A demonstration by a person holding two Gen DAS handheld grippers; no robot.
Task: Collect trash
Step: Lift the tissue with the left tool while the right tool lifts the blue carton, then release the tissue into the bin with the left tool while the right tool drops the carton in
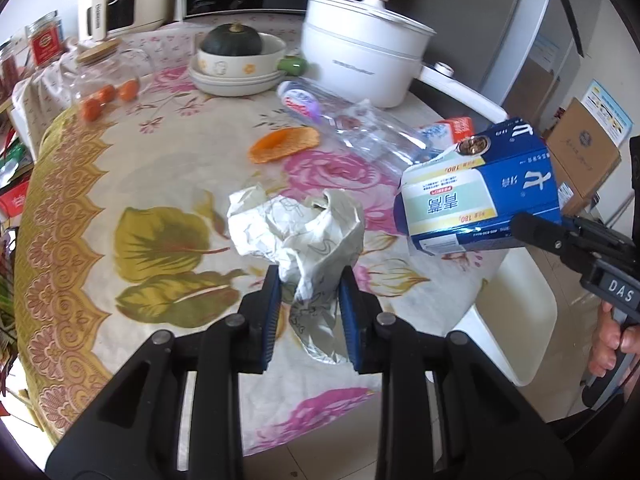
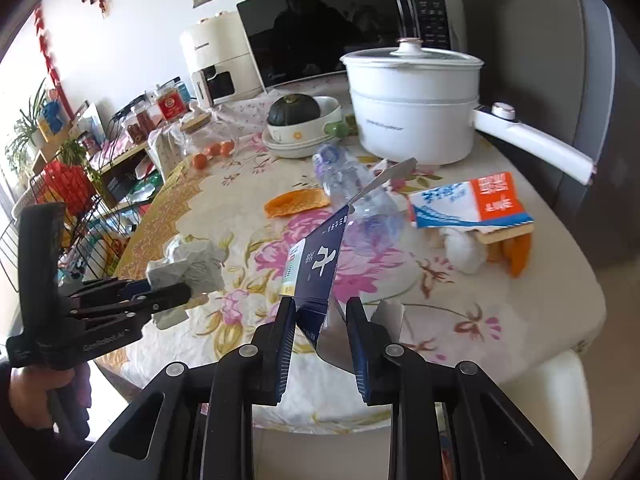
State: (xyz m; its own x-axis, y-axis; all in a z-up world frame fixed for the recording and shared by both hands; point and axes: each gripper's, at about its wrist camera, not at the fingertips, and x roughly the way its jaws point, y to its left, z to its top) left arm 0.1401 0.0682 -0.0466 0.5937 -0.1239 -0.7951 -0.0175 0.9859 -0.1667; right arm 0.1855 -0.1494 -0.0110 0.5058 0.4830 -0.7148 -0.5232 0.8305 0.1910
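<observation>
My left gripper is shut on a crumpled white paper, held just above the flowered tablecloth. To its right, my right gripper is shut on one end of a blue and white carton, lifted off the table. In the right wrist view the carton stands up between the right gripper pads, its open flap pointing away. The left gripper with the paper is at the left. A squashed clear bottle, an orange peel and a white and orange carton lie on the table.
A white electric pot with a long handle, a bowl with a dark squash, small oranges and a glass jar stand at the back. A tissue ball and peels lie right. A white chair adjoins the table's edge.
</observation>
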